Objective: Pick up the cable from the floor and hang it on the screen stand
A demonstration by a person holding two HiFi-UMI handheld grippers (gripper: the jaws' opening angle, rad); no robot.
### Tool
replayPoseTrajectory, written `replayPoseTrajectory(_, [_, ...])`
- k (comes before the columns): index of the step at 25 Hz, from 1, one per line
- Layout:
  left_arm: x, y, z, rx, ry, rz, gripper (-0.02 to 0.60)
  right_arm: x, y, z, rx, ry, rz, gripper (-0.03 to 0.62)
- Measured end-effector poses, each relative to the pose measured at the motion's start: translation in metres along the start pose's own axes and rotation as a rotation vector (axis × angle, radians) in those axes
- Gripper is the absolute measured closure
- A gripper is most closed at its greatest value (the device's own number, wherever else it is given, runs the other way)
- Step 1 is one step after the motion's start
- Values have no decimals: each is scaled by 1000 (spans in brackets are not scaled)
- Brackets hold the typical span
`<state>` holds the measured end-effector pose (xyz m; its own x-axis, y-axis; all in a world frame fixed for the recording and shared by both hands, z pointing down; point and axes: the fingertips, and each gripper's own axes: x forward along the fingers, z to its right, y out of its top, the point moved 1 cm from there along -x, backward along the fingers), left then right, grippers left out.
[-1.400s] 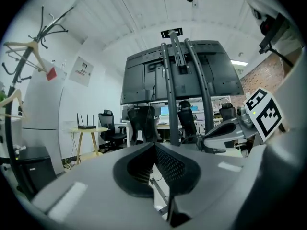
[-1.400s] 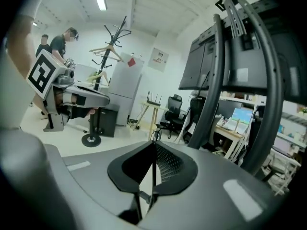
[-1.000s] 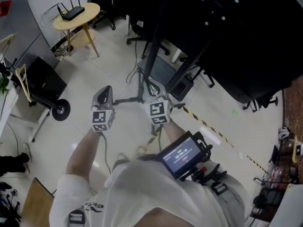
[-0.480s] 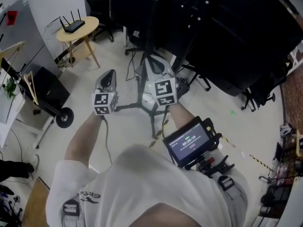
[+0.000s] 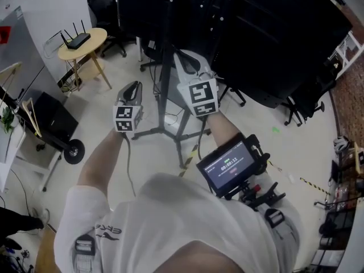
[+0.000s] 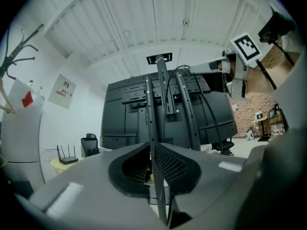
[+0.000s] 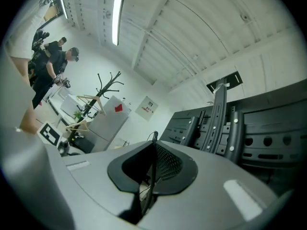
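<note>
Holding the cable (image 5: pixel 128 164) up off the floor (image 5: pixel 102 110) with both claws clenched on it, left claw (image 5: pixel 134 85) and right claw (image 5: pixel 182 56) are sitting side by side just in front of the screen stand (image 5: pixel 165 78), and strands are dangling down beside the person's arms

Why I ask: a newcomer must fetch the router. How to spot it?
Left of the big black screen stand, a round wooden side table stands by the wall. The router lies on it: the only flat black box with upright antennas.
</note>
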<state>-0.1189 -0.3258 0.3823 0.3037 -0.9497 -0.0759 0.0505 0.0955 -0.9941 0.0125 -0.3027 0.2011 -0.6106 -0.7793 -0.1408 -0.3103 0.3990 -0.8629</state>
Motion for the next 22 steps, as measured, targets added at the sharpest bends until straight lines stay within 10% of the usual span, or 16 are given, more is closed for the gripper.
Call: replayPoseTrajectory(22, [95,-89,49,92,-174,-193,413,-20,67,55,-13,-97,107,565])
